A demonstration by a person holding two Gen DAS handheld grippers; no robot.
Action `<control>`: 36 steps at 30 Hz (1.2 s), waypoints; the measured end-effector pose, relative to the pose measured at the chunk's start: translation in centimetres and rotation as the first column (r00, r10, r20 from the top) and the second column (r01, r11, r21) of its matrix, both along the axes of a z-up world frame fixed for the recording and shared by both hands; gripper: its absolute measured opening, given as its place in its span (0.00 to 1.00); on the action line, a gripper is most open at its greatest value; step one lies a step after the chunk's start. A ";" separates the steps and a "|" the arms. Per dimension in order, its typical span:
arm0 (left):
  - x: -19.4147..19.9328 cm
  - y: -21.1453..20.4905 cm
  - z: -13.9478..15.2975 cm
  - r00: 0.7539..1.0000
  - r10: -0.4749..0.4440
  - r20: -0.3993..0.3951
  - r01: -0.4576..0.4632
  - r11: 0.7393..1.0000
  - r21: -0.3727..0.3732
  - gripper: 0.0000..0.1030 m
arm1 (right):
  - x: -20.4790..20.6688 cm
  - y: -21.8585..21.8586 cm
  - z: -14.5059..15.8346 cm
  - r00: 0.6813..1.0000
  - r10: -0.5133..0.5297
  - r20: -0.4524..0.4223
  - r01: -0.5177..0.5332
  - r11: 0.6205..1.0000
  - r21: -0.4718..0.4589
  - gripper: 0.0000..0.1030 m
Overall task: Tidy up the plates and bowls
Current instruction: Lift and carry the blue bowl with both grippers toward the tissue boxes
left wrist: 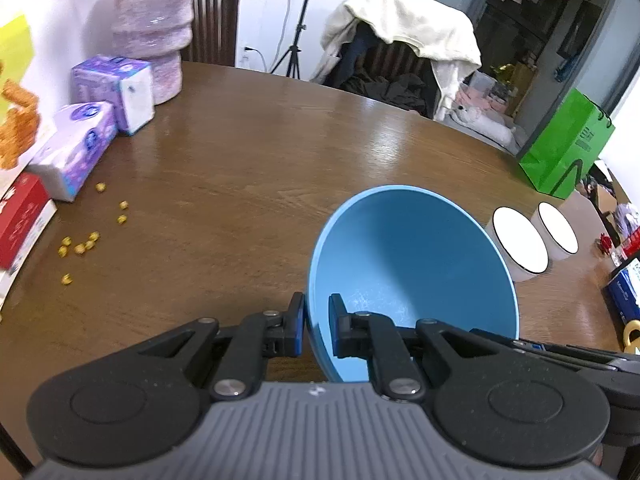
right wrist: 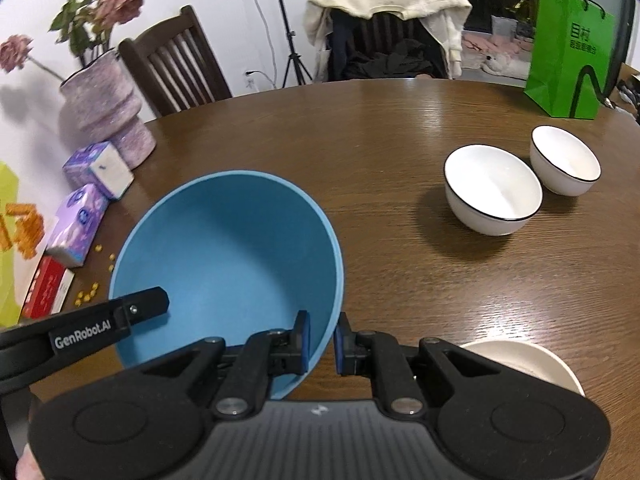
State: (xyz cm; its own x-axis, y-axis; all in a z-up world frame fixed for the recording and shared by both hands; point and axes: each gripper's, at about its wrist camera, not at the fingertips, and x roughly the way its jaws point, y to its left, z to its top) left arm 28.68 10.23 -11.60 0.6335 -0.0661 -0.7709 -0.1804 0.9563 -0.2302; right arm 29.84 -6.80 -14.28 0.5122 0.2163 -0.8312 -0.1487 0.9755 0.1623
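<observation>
A large blue bowl (left wrist: 412,276) is held above the round wooden table (left wrist: 248,168) by both grippers. My left gripper (left wrist: 315,322) is shut on its left rim, one finger inside, one outside. My right gripper (right wrist: 322,338) is shut on the bowl's (right wrist: 228,256) right rim in the same way; the left gripper's finger (right wrist: 144,308) shows inside the bowl at left. Two white bowls with dark rims (right wrist: 493,189) (right wrist: 565,159) stand side by side on the table to the right, also in the left wrist view (left wrist: 519,240) (left wrist: 558,229). A cream plate (right wrist: 528,360) lies under my right gripper.
Tissue packs (left wrist: 76,148) (left wrist: 116,92), a red box (left wrist: 20,216), a pink vase (right wrist: 104,116) and scattered yellow bits (left wrist: 84,240) line the table's left side. A green paper bag (right wrist: 568,48) stands at the far right. Chairs (right wrist: 176,68) stand behind the table.
</observation>
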 end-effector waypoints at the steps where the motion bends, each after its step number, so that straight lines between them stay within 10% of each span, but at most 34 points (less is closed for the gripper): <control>1: -0.3 0.2 0.0 1.000 0.007 0.001 -0.007 1.000 0.001 0.12 | -0.2 0.3 0.0 1.000 0.007 0.000 -0.007 1.000 -0.001 0.11; 36: -10.3 8.8 -3.0 0.958 0.276 -0.081 -0.276 0.961 0.006 0.12 | -5.8 10.7 -2.0 0.950 0.303 -0.082 -0.304 0.953 -0.007 0.12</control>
